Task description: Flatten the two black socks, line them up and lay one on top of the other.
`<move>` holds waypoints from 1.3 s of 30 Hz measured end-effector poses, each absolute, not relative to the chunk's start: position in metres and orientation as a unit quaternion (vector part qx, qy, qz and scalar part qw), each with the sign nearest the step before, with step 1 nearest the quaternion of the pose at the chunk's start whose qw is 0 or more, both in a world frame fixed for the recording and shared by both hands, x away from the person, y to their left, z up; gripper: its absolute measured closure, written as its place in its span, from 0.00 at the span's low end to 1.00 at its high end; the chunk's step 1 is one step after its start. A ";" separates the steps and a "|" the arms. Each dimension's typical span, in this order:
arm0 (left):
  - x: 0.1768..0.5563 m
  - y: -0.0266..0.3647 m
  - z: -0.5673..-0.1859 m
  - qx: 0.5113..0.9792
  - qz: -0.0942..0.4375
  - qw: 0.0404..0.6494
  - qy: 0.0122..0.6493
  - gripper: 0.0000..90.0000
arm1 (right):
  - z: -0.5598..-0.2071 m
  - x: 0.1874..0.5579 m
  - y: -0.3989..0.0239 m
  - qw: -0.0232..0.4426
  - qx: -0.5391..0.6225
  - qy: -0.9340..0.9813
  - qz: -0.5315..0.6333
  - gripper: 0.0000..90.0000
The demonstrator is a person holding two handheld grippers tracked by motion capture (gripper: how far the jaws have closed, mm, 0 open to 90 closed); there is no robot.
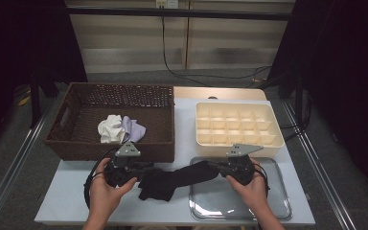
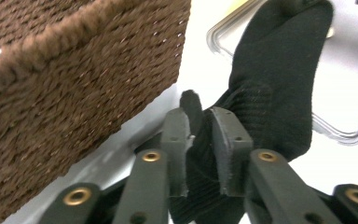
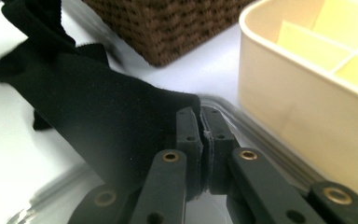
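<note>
Black sock low in frame middle, stretched | left gripper pinching cuff | right gripper clamped on toe | pull gently, keep flat, then fold.

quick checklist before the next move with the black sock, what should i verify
1. Left claw grips sock: ok, ribbed end between its pads.
2. Right claw grips sock: ok, jaws pinched shut on the fabric's edge.
3. Sock spread between the claws: ok, though bunched near the left claw.
4. Organizer cells free: ok, none hold anything.
5. Clear lid under the right claw: cannot tell if it obstructs.
6. Basket clear of the sock: ok, cloths lie inside.
</note>
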State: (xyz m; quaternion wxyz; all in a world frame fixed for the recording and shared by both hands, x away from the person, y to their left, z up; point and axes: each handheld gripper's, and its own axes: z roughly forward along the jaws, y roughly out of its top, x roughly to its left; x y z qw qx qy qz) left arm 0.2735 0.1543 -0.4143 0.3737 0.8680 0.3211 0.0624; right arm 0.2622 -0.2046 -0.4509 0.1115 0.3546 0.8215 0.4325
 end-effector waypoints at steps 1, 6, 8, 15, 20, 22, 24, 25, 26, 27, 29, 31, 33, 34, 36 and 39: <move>0.275 0.156 -0.417 0.868 0.062 0.370 0.326 0.77 | -0.454 0.262 -0.205 0.111 0.356 0.823 0.428 0.96; 0.279 0.164 -0.420 0.857 0.062 0.380 0.343 0.75 | -0.468 0.260 -0.212 0.105 0.368 0.824 0.417 0.96; 0.281 0.166 -0.420 0.857 0.060 0.381 0.343 0.74 | -0.471 0.260 -0.213 0.103 0.369 0.825 0.416 0.96; 0.289 0.165 -0.433 0.860 0.058 0.368 0.350 0.73 | -0.473 0.258 -0.215 0.107 0.369 0.825 0.414 0.96; 0.296 0.157 -0.449 0.866 0.047 0.355 0.348 0.70 | -0.475 0.256 -0.215 0.112 0.373 0.829 0.402 0.96; 0.297 0.155 -0.454 0.872 0.042 0.341 0.347 0.71 | -0.476 0.255 -0.215 0.113 0.372 0.831 0.398 0.96; 0.296 0.155 -0.456 0.875 0.034 0.332 0.350 0.79 | -0.477 0.253 -0.219 0.113 0.377 0.828 0.399 0.96; 0.296 0.155 -0.456 0.876 0.033 0.329 0.351 0.84 | -0.477 0.253 -0.220 0.114 0.377 0.828 0.399 0.96; 0.295 0.156 -0.455 0.875 0.030 0.327 0.355 0.89 | -0.478 0.252 -0.221 0.114 0.379 0.828 0.398 0.96; 0.295 0.156 -0.455 0.875 0.030 0.327 0.355 0.93 | -0.478 0.252 -0.221 0.114 0.379 0.828 0.398 0.96; 0.292 0.161 -0.451 0.871 0.027 0.334 0.358 1.00 | -0.479 0.251 -0.221 0.120 0.378 0.827 0.399 0.96; 0.290 0.164 -0.448 0.869 0.033 0.338 0.360 1.00 | -0.478 0.250 -0.222 0.123 0.379 0.824 0.402 0.96; 0.287 0.166 -0.446 0.869 0.039 0.337 0.361 1.00 | -0.477 0.250 -0.224 0.122 0.383 0.822 0.404 0.96; 0.287 0.168 -0.446 0.866 0.043 0.343 0.361 1.00 | -0.477 0.250 -0.224 0.124 0.382 0.822 0.405 0.96; 0.288 0.169 -0.446 0.856 0.048 0.366 0.362 0.98 | -0.478 0.250 -0.225 0.123 0.385 0.822 0.402 0.96; 0.291 0.166 -0.446 0.857 0.061 0.367 0.357 0.85 | -0.479 0.251 -0.225 0.121 0.385 0.822 0.402 0.96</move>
